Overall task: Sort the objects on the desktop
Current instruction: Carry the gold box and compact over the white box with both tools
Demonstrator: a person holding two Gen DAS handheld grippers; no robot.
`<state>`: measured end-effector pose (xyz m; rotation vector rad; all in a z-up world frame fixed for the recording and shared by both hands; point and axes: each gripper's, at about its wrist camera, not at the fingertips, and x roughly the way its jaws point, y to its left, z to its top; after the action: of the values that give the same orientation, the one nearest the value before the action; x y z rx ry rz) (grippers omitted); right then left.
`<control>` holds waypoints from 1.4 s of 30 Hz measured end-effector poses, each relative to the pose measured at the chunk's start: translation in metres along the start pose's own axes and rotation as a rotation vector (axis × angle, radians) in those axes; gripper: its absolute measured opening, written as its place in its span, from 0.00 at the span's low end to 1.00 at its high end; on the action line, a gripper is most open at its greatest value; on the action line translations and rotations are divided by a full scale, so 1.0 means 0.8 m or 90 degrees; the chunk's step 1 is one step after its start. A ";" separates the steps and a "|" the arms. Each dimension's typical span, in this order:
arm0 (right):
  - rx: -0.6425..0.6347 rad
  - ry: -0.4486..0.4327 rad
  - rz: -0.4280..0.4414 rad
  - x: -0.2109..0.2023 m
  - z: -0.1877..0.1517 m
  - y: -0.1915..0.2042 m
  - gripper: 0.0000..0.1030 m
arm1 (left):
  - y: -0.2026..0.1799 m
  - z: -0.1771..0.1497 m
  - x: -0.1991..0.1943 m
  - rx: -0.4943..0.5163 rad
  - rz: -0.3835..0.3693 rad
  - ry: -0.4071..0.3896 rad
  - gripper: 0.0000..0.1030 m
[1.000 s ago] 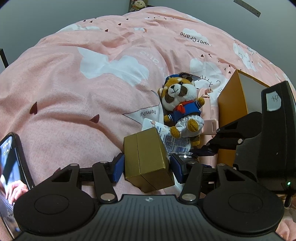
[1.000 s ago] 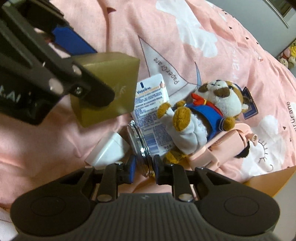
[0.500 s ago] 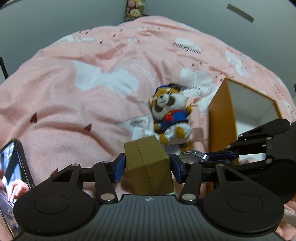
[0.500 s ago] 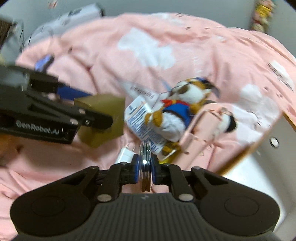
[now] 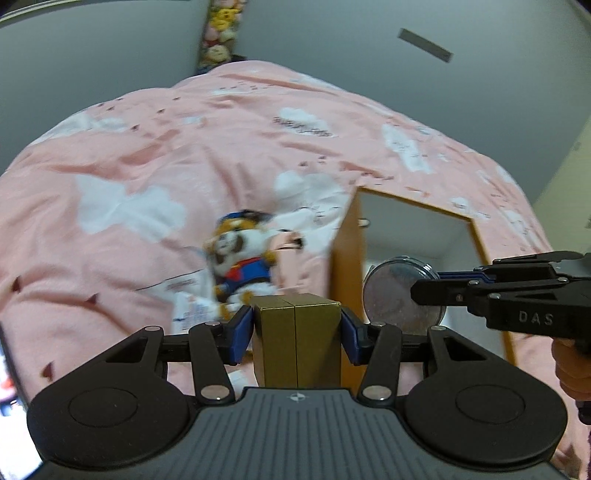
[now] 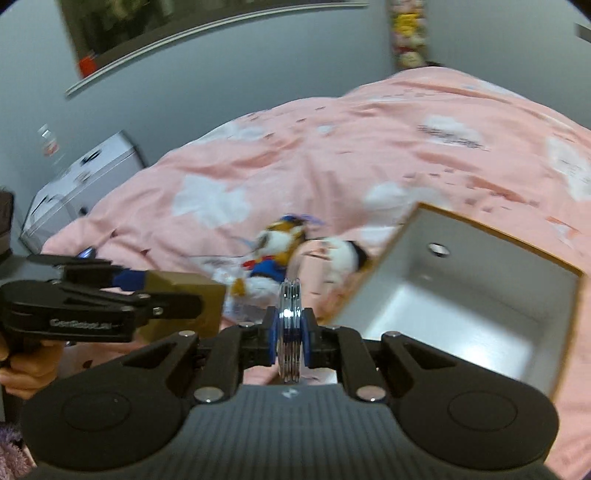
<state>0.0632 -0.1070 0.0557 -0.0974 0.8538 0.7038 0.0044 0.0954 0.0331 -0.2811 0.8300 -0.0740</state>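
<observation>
Both grippers have risen off the bedding since a second ago, each carrying its load up and toward the open box, and the right one has rolled so that its disc now stands on edge.

Nearest the left camera, the left gripper is clamped on the gold box, blue pads flat against two opposite faces. That squared grip likely keeps the smooth carton from twisting as it travels. The right gripper has its jaws drawn together on the round tin, pinching it across its thin depth. Seen from the left, the tin shows its broad circular face in front of the box opening, so an edge-on drop looks like the aim.

Just beyond lies the orange-sided storage box, its white interior bare as far as I can see, open toward both hands. Left of it the plush toy rests on the covers beside a printed white packet, both blurred and apparently awaiting their turn.

Everything sits on a soft pink duvet with white cloud prints, which is rumpled rather than flat. Farther back are grey walls, a column of small plush figures hanging in the corner, and, in the right view, a pale cabinet at the bedside.
</observation>
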 end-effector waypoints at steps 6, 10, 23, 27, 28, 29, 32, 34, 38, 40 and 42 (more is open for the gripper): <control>0.078 -0.022 -0.070 -0.050 -0.030 -0.042 0.13 | -0.038 0.008 0.004 0.035 -0.072 -0.001 0.55; 0.129 -0.024 -0.112 -0.076 -0.057 -0.065 0.13 | -0.068 0.011 0.010 0.065 -0.122 0.006 0.55; 0.216 0.018 -0.185 -0.091 -0.117 -0.090 0.13 | -0.152 -0.026 0.076 0.146 -0.248 0.117 0.55; 0.232 0.025 -0.181 -0.089 -0.125 -0.095 0.13 | -0.164 -0.041 0.083 0.182 -0.239 0.129 0.55; 0.234 0.027 -0.179 -0.089 -0.126 -0.096 0.13 | -0.167 -0.043 0.082 0.189 -0.238 0.128 0.55; 0.232 0.029 -0.179 -0.088 -0.126 -0.096 0.13 | -0.169 -0.044 0.081 0.199 -0.236 0.124 0.55; 0.222 0.039 -0.180 -0.083 -0.127 -0.095 0.13 | -0.174 -0.045 0.076 0.222 -0.229 0.114 0.55; 0.220 0.044 -0.182 -0.081 -0.126 -0.097 0.13 | -0.176 -0.046 0.073 0.232 -0.229 0.110 0.55; 0.215 0.038 -0.190 -0.087 -0.121 -0.099 0.13 | -0.180 -0.044 0.073 0.222 -0.251 0.119 0.55; 0.212 0.035 -0.191 -0.090 -0.119 -0.099 0.13 | -0.181 -0.042 0.076 0.207 -0.270 0.132 0.55; 0.209 0.042 -0.188 -0.089 -0.119 -0.098 0.13 | -0.182 -0.041 0.082 0.197 -0.276 0.152 0.54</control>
<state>0.0163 -0.2387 0.0284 0.0479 0.9828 0.2802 0.0307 -0.0628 0.0048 -0.1569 0.9687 -0.6459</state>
